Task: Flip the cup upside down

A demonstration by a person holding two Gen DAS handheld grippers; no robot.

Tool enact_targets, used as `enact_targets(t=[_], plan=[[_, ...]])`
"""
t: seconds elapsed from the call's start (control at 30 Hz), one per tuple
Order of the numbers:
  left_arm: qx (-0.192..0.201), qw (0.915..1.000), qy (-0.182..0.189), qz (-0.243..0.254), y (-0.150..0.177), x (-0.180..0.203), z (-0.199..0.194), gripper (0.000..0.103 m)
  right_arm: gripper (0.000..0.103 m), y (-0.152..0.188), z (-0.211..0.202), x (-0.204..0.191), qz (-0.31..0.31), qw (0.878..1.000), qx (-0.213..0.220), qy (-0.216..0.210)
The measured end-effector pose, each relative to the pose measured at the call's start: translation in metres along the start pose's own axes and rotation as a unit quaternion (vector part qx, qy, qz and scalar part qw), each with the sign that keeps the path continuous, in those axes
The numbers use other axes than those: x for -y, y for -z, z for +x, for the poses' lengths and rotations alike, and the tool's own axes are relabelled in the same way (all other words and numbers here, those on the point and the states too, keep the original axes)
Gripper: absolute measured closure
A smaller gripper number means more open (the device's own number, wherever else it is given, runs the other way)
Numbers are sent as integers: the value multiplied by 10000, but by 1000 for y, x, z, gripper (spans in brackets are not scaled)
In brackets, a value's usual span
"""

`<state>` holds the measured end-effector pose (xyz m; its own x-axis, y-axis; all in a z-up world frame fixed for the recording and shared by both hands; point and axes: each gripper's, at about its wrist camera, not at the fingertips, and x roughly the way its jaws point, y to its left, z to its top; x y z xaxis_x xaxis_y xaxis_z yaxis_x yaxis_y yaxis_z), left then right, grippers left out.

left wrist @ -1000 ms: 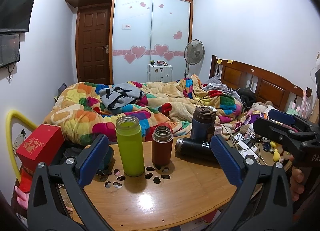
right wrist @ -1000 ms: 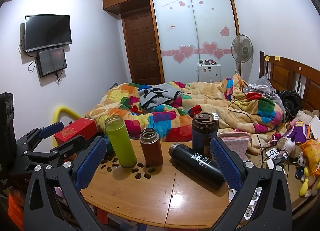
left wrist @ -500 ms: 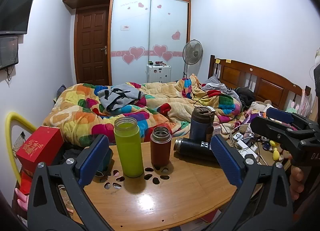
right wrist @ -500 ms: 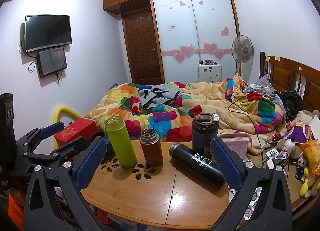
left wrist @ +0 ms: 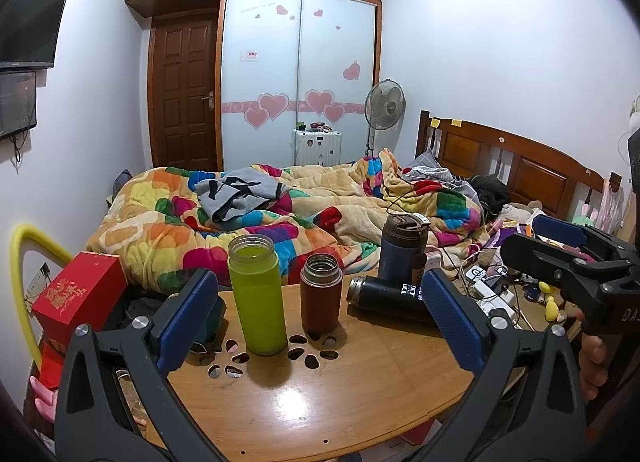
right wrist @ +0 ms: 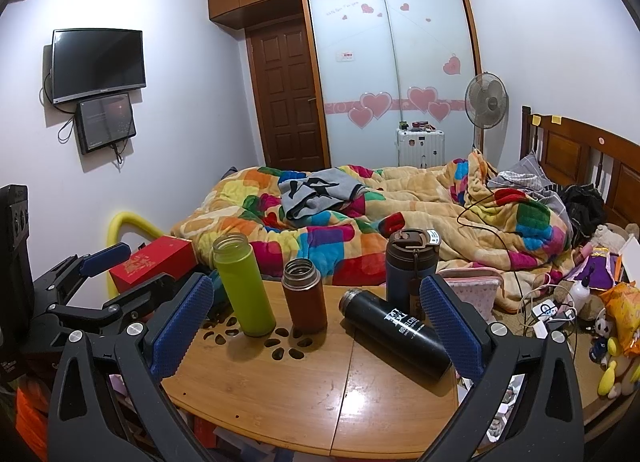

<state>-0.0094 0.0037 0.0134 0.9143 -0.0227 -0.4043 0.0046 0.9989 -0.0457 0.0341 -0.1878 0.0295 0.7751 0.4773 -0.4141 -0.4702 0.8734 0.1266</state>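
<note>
four cups on the table [right wrist: 280,394] (both tools gape, empty): black cup [right wrist: 396,332] lies sideways.

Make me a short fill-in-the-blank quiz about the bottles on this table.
1. The black bottle lies on its ____.
2. The bottle standing nearest the brown bottle is ____ in colour.
3. The only bottle with a lid on is the ____ one.
4. Both the left tool and right tool hold ____.

Missing words: side; green; blue; nothing
</note>
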Motion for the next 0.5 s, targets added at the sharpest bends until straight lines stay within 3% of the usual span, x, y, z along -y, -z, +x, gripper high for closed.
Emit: enact_targets(t=[0.5], plan=[[-1,10000,-1,2,0,0,0,0,0,1,0,0,1,10000,3,-1]])
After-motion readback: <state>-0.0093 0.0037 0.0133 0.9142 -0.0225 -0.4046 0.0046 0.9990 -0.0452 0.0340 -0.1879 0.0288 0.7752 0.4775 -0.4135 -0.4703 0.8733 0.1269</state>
